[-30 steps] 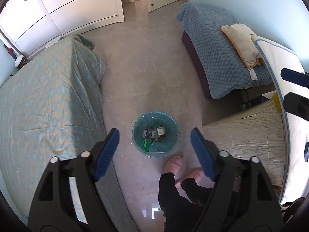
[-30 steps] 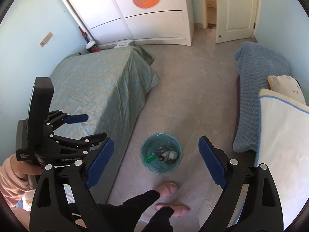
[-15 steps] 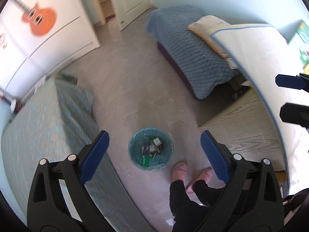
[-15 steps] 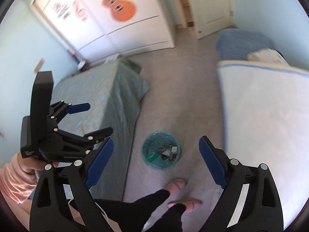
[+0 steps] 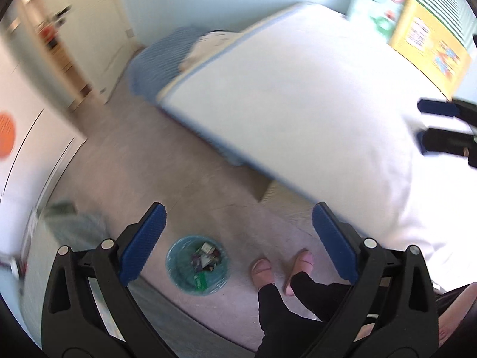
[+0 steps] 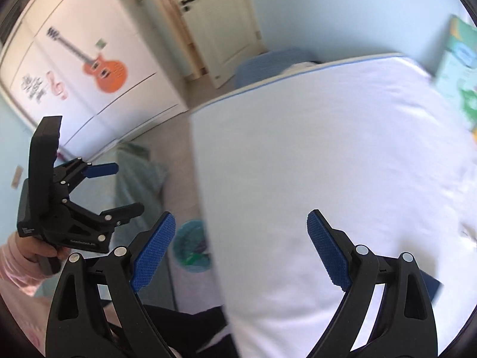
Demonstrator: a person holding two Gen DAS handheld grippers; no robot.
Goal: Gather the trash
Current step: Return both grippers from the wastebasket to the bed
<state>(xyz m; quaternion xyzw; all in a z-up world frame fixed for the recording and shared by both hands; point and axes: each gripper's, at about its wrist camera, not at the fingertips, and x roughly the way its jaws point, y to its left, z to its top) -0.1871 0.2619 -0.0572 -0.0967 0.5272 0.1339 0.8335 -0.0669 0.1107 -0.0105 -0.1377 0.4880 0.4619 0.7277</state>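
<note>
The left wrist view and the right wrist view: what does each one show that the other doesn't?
Only the left wrist view shows the person's pink slippers and the wrappers inside the bin. Only the right wrist view shows the guitar picture on the wardrobe and the hand holding the left gripper, which is open and empty. Both show the bin, the white mattress, the door and open, empty grippers.

Pale blue walls [image 6: 328,6], grey tile floor [image 5: 143,161]. White mattress [image 6: 342,164] fills right of frame; white wardrobe [image 6: 98,29] with guitar sticker upper left, open door [image 6: 217,24] top centre. Bright daylight, blurred.
</note>
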